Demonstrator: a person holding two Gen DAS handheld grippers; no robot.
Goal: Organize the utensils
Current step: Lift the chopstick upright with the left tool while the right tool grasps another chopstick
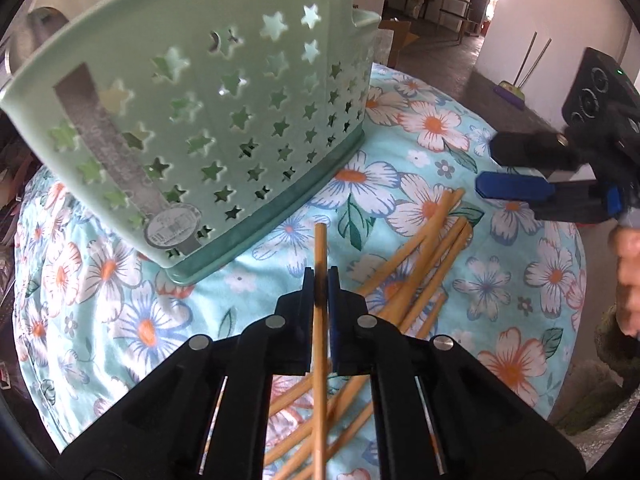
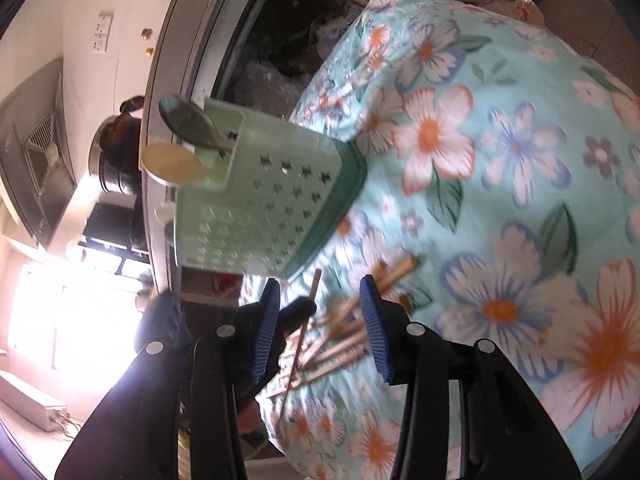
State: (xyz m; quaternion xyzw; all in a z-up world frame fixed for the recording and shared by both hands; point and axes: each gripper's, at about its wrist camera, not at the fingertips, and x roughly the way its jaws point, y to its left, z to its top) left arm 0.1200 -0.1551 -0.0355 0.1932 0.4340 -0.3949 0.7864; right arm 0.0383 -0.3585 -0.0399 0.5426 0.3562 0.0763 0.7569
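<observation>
- Step in hand: the left gripper (image 1: 321, 280) has its fingers clamped on one chopstick (image 1: 319, 248), near the worktop's middle, just beside the holder (image 1: 224, 120).
- Right gripper (image 2: 320, 320): fingers half open, empty, above the loose chopsticks (image 1: 424, 252).
- Next, I judge: lift, stand it upright, drop it into the holder.

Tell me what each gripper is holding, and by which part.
The left gripper is shut on one chopstick, pinching it a little below its upper end. The right gripper stands open and holds nothing.
</observation>
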